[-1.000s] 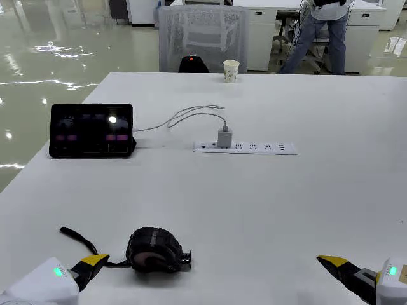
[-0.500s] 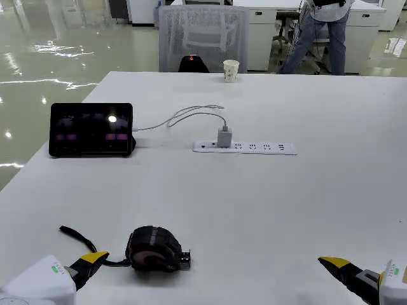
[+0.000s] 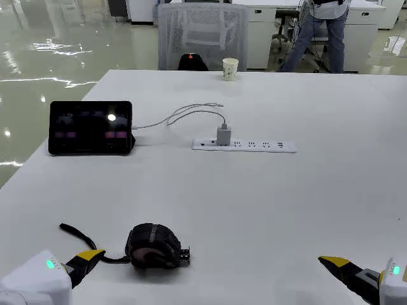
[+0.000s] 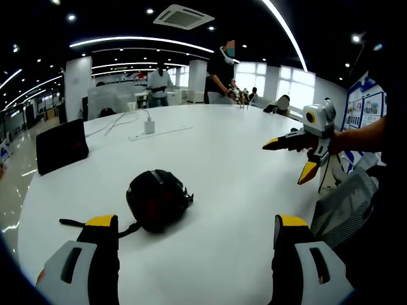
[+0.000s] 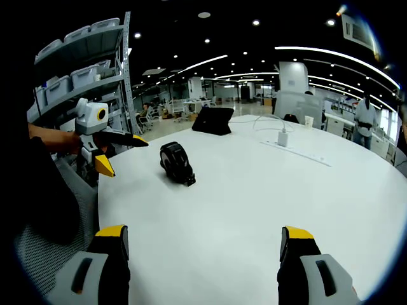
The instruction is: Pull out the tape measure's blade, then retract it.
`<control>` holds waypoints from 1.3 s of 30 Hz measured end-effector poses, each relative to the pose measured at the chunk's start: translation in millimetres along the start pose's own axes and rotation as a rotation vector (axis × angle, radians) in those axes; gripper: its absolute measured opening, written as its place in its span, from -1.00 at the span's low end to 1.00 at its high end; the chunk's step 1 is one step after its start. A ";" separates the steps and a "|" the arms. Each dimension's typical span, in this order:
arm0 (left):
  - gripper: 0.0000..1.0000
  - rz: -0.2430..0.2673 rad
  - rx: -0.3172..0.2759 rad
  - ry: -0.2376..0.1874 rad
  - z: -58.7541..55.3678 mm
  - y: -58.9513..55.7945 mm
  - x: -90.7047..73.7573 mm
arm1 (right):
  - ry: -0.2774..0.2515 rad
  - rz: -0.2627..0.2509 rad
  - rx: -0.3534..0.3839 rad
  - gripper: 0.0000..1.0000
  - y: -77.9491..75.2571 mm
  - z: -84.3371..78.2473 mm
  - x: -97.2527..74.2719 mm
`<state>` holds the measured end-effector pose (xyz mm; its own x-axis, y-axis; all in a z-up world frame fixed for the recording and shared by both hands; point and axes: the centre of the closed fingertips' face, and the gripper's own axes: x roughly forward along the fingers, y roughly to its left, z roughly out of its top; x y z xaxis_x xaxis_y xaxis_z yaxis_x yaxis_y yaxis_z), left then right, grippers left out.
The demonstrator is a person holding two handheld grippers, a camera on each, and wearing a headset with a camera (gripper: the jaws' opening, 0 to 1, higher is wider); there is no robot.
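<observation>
Black tape measure (image 3: 154, 246) lies on the white desk (image 3: 267, 197), 7 o'clock in head view. Left gripper (image 4: 196, 222) jaws wide apart, empty, tape measure just ahead. Right gripper (image 5: 205, 231) wide apart, empty, 5 o'clock.

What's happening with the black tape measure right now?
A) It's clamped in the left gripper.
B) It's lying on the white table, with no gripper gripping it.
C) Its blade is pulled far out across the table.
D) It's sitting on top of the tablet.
B: the tape measure lies on the table, and the left gripper and right gripper both stand open, neither closed on it.
</observation>
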<state>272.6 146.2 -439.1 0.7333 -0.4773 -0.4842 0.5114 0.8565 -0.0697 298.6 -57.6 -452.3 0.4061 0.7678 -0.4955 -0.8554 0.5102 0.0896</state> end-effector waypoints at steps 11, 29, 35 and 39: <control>0.98 -0.006 -0.009 0.004 2.5 -0.7 -1.2 | 0.004 0.000 0.001 0.98 -0.7 -1.1 -0.8; 0.98 -0.011 -0.015 0.014 2.2 1.8 -1.8 | 0.003 -0.004 0.004 0.98 -1.7 0.7 -3.2; 0.98 -0.015 -0.023 0.017 2.1 1.2 -1.5 | 0.006 -0.004 0.005 0.98 -1.5 -0.8 -4.3; 0.98 -0.016 -0.019 0.014 3.0 1.6 -1.3 | 0.006 -0.006 0.007 0.98 -2.5 -1.1 -5.1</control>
<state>273.8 147.7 -436.0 0.7185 -0.4883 -0.4954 0.5146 0.8523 -0.0938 298.3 -63.1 -451.0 0.4095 0.7625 -0.5008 -0.8505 0.5177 0.0928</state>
